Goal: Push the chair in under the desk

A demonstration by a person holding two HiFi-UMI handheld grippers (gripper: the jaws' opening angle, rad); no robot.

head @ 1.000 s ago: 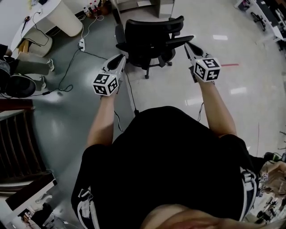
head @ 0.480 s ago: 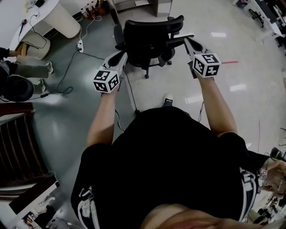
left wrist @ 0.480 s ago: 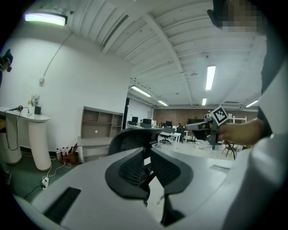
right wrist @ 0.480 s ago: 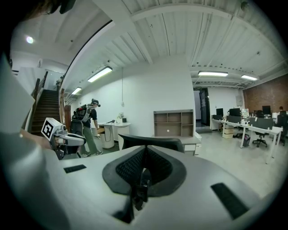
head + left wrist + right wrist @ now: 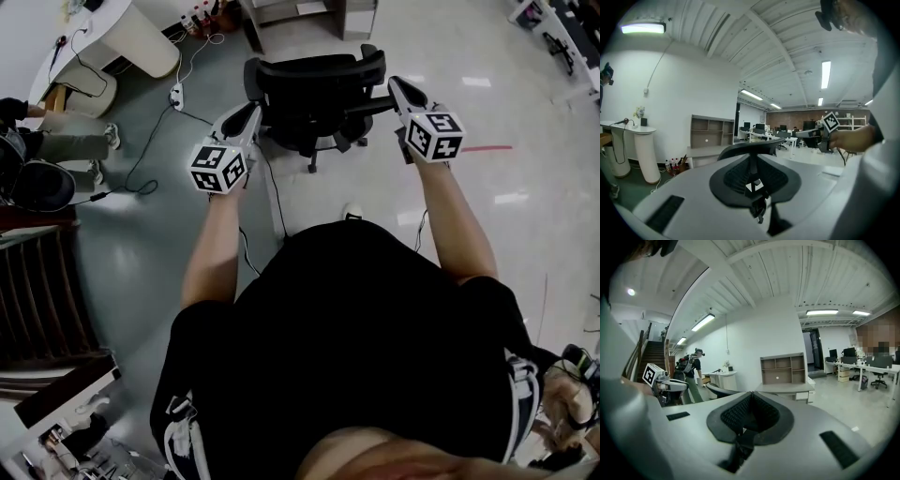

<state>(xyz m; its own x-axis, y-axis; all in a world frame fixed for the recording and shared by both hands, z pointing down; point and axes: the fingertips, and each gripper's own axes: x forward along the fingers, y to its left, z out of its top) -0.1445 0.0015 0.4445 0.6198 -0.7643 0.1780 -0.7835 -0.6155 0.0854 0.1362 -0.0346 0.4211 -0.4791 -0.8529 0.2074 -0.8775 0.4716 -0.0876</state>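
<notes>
Both tools are clenched on nothing. The left gripper (image 5: 251, 112) shows its jaws pressed together in its own view, with only the curved top of the seat back behind them. The right gripper (image 5: 395, 86) is likewise closed up, with nothing between its pads.

We hold them level, one on each side. The chair (image 5: 314, 89) sits between and just ahead of the two tips, its backrest facing us. The backrest's long edge runs crosswise, from one gripper to the other. The right tip lies at the right end of the backrest, by the armrest. The left tip lies just beside the left end. From above we cannot tell whether either tip actually presses on the frame, though both look very close to touching. Neither hand is clearly the nearer.

Beyond the chair, straight along the line we face, stands the desk (image 5: 785, 388) with a shelf unit (image 5: 782, 369) on top. The chair is not yet under it; bare floor (image 5: 525, 112) shows around its base. In our judgement the push should go straight forward, shared evenly so the chair does not swivel.
</notes>
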